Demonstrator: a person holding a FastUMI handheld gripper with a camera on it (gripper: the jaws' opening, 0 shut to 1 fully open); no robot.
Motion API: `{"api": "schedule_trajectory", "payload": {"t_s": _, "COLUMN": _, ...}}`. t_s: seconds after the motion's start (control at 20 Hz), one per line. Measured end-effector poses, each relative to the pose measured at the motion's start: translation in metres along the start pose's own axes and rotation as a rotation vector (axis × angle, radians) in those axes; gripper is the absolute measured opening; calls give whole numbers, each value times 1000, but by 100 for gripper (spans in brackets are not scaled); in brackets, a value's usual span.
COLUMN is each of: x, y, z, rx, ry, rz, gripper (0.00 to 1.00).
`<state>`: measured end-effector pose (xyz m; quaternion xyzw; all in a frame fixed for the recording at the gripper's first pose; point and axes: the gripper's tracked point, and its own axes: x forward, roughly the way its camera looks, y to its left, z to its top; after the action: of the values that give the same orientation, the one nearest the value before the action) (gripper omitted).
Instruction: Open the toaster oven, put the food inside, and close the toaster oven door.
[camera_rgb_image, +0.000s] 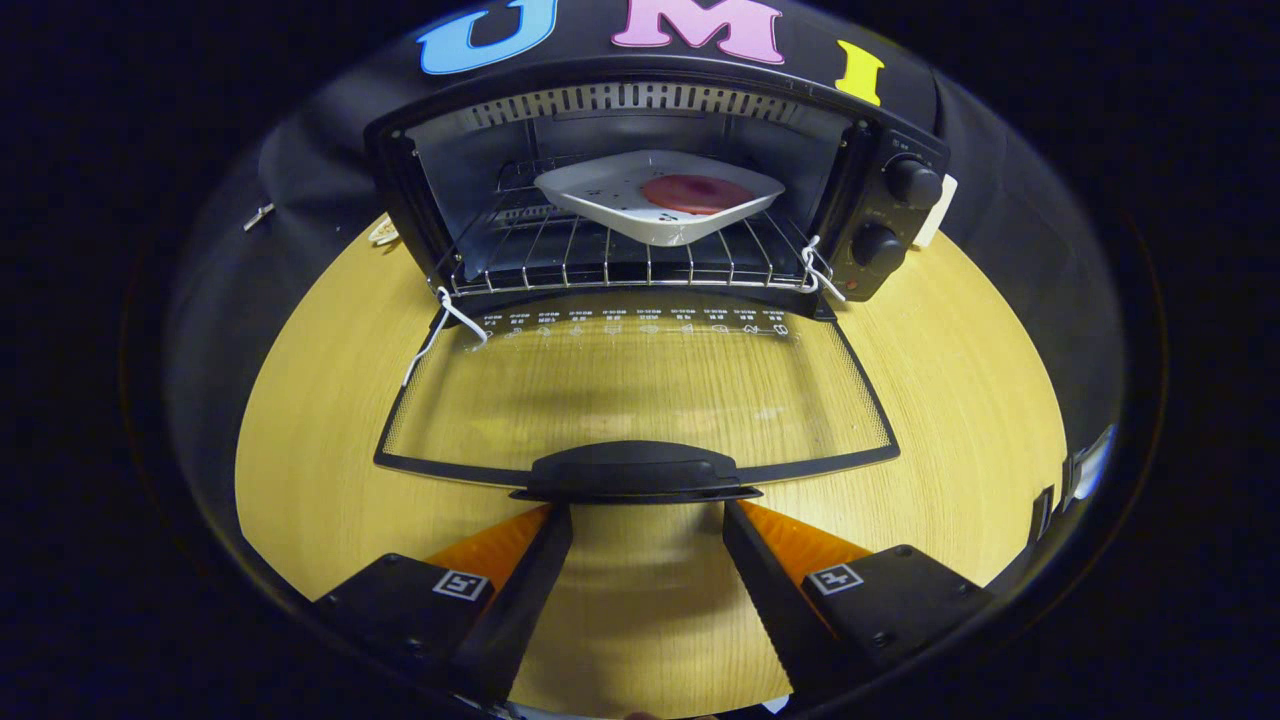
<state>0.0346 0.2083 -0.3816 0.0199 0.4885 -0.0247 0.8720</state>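
The black toaster oven (890, 215) stands at the back of the wooden table, its glass door (640, 395) folded down flat toward me. Inside, a white square plate (600, 195) rests on the wire rack (560, 260) and carries a round red slice of food (695, 193). The door's black handle (635, 472) lies just ahead of my fingertips. My gripper (645, 515) is open, its black fingers (535, 580) spread wide to either side of the handle, with nothing between them.
Two black knobs (912, 183) sit on the oven's right panel. White strings (440, 330) hang from both door hinges. The light wooden table (320, 400) spreads on both sides of the door. A small pale object (383, 232) lies left of the oven.
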Motion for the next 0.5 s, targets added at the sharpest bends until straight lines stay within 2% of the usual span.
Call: {"api": "schedule_trajectory", "payload": {"t_s": 0.5, "x": -53, "y": 1, "z": 26, "rx": 15, "ry": -110, "rz": 75, "gripper": 99}}
